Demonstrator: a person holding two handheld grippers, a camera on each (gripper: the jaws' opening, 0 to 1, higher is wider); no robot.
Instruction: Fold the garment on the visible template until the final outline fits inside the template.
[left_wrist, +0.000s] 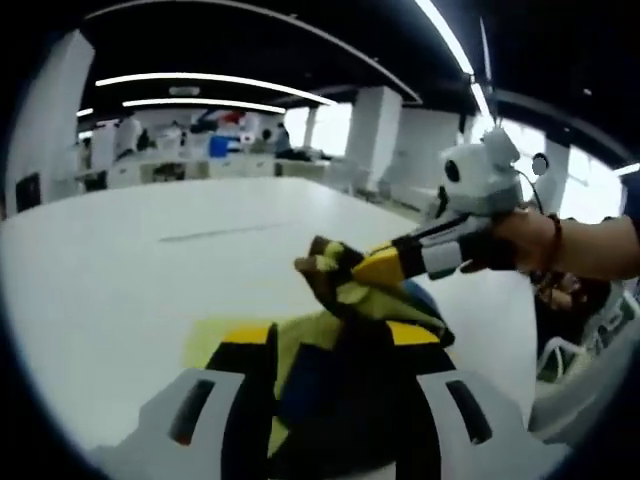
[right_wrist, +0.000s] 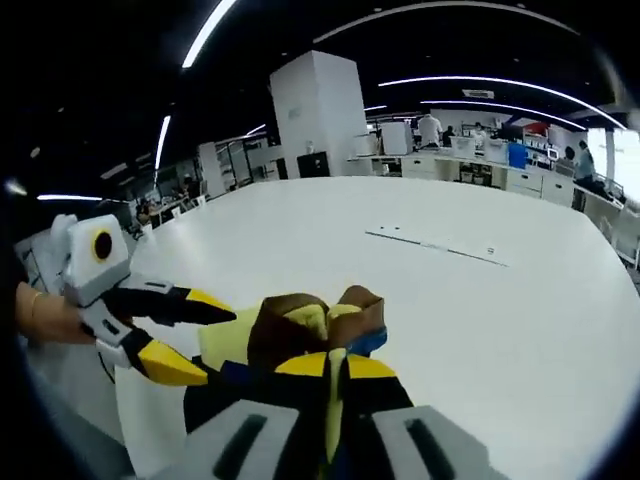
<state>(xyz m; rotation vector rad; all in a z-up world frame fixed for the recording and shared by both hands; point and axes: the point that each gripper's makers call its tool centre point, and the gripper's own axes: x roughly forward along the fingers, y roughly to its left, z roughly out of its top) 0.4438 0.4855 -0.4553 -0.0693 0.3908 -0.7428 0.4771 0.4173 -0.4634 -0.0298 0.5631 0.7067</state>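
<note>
Garment (left_wrist: 350, 340), bunched over the yellow template (left_wrist: 215, 340) on the white table (left_wrist: 120, 260), is pinched by right gripper (left_wrist: 345, 268) and left gripper (right_wrist: 190, 335); uneven pulling risks overhang.

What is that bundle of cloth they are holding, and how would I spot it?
Find the big white table. At its near edge lies the garment, bunched between the right gripper and the left gripper. Its brown, yellow, blue and black patches make it the one colourful thing there.
</note>
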